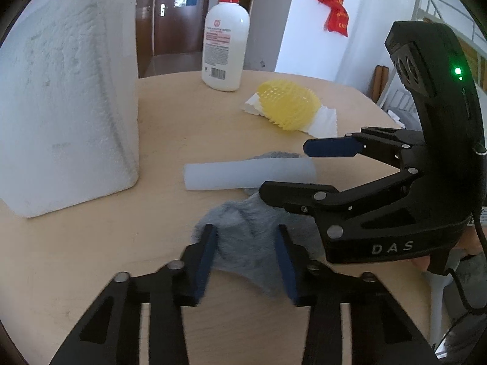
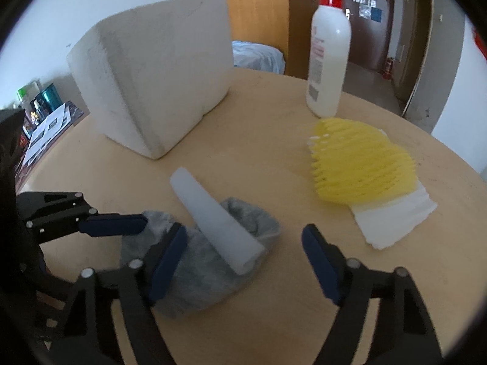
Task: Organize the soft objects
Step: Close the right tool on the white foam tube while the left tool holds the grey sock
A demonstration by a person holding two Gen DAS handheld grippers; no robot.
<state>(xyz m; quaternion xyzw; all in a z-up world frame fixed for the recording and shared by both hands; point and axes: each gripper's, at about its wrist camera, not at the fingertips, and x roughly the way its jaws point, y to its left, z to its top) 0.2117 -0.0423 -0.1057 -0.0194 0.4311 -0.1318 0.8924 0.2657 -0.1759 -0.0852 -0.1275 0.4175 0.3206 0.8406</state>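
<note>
A grey sock (image 1: 243, 243) (image 2: 197, 273) lies crumpled on the round wooden table (image 1: 91, 258). A white foam tube (image 1: 243, 173) (image 2: 213, 219) rests across it. My left gripper (image 1: 246, 229) straddles the sock's near end; its blue pads stand apart on either side of the cloth and look blurred. One of its fingers (image 2: 112, 225) shows in the right wrist view, over the sock's left end. My right gripper (image 2: 243, 228) (image 1: 286, 167) is open wide around the tube's end and the sock, not pressing on either. A yellow foam net (image 1: 289, 106) (image 2: 359, 164) lies further back.
A big white foam block (image 1: 67, 106) (image 2: 158, 76) stands at the table's left. A white pump bottle (image 1: 225, 45) (image 2: 328, 60) with a red top stands at the back. White crinkled paper (image 1: 322, 121) (image 2: 395, 219) lies under the yellow net.
</note>
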